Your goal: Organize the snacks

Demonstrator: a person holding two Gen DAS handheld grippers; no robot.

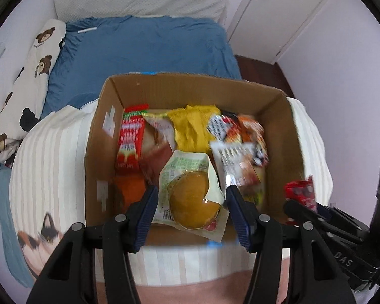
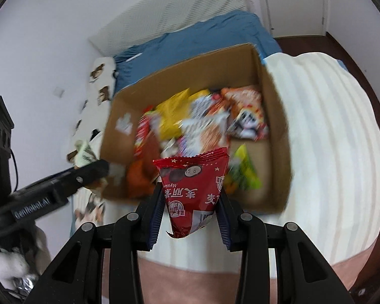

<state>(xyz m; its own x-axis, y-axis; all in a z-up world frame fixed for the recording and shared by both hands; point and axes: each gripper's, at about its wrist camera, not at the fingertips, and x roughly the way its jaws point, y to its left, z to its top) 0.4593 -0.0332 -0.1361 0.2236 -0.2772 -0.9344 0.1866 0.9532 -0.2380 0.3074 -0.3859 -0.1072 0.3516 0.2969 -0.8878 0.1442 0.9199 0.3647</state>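
An open cardboard box (image 1: 295, 136) (image 2: 278, 116) stands on a striped white blanket and holds several snack packets. My left gripper (image 1: 191, 198) is shut on a clear-fronted packet with a round golden cake (image 1: 192, 200), held over the box's near end. My right gripper (image 2: 191, 204) is shut on a red snack packet (image 2: 193, 185), held just before the box's near wall. That red packet (image 1: 301, 191) and the right gripper show at the right of the left wrist view. The left gripper's finger (image 2: 88, 172) shows at the left of the right wrist view.
Inside the box lie a red packet (image 1: 129, 139), a yellow packet (image 1: 190, 129), black-and-orange noodle packets (image 1: 240, 136) and a green packet (image 2: 245, 169). Beyond the box are a blue bedsheet (image 1: 144, 48), a bear-print pillow (image 1: 30, 81) and white walls.
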